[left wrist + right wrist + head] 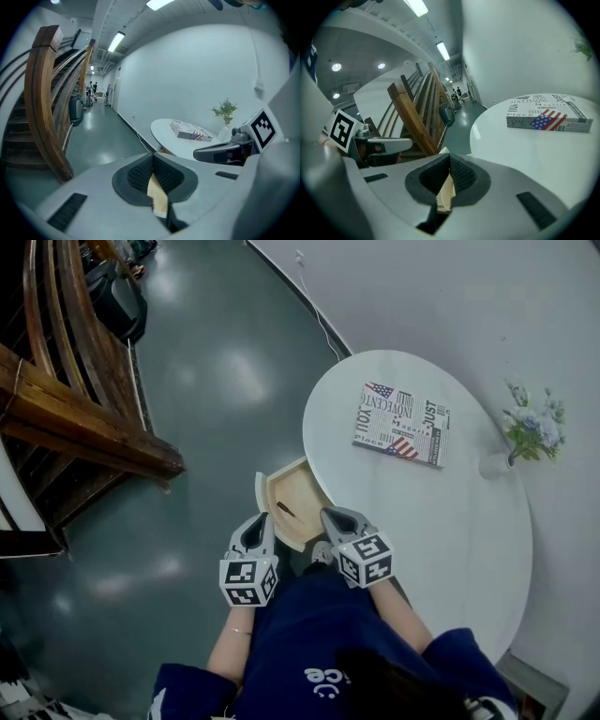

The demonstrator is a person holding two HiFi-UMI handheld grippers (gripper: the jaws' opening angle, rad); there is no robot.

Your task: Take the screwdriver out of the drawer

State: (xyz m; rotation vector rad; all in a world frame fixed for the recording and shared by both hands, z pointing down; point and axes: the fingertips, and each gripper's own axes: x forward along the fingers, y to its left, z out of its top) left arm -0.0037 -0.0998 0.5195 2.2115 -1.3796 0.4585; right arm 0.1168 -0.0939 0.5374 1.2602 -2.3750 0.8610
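Right now you hold both grippers side by side over the near edge of the open wooden drawer [302, 486], which sticks out from under the rim of the round white table [441, 521]. Your left gripper [260, 519] sits by the drawer's left wall, and its own view shows the ribbed pads [140, 173] pressed together at the tips, with nothing clamped. Only pale wood shows through the slot beneath them. Your right gripper [330, 515] sits at the drawer's right side, just beside the table edge. Its jaws are likewise closed and empty, with the same pale wood visible behind the gap.

The screwdriver [286, 510] lies inside the drawer as a thin dark sliver on the wooden floor. It is angled across the floor and lies between your two grippers, and neither one touches it. It is too small in the head view to tell handle from tip.

On the tabletop, well apart from the drawer, a printed box [401, 424] with a flag pattern lies flat. A small white vase of flowers [525, 432] stands near the wall. A wooden staircase [75, 418] rises to your left across the grey floor [216, 381].
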